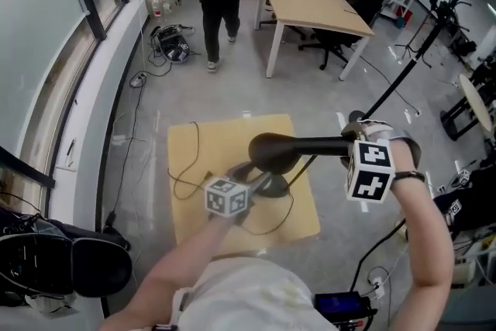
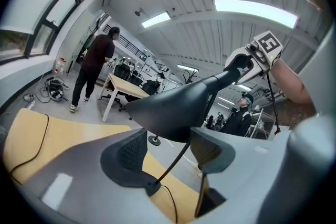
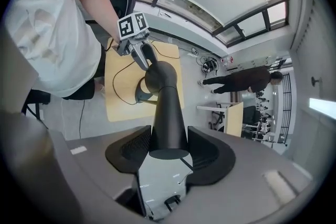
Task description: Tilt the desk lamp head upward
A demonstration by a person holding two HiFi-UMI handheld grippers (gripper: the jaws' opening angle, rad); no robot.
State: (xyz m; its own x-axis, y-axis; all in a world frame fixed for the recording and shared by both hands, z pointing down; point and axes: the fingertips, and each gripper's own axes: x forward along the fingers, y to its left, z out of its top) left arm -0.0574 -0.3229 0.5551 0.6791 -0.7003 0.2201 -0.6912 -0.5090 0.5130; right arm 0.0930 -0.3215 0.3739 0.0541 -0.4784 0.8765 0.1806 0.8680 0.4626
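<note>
Desk lamp stands on small wooden bench [image 1: 232, 137], centre of head view. Lamp head [image 1: 273, 153] is black and lies roughly level, bell end toward L, tapered tail running out to R. R gripper [image 3: 168, 148]: fingers [image 3: 130, 148] pinch the tail of the lamp head from both sides, pads in contact w/ the taper near its flat end. L gripper [image 2: 167, 153]: fingers [image 2: 131, 150] spread wide, pressing on nothing; a thin support rod [image 2: 176, 161] runs up between them to the underside of the head, apart from both pads. In head view L gripper sits low by the lamp base [image 1: 273, 187]; touching or just beside, cannot tell. Power cable [image 1: 184, 167] lies in loose loops on the bench. Step in hand, as judged: tilting the head abt its joint w/ the R grip as lever; head not yet raised. Recommendations: swing R gripper in an arc abt the joint, not a straight pull, so the bell end lifts w/o dragging the base. Rod appears to meet the head near the bell, so easing the tail down prob. raises the bell. Grip is on a taper, so hold the squeeze firm against slip off the end. L fingers should steady rod or base before load goes on. Keep cable clear of both grippers
</note>
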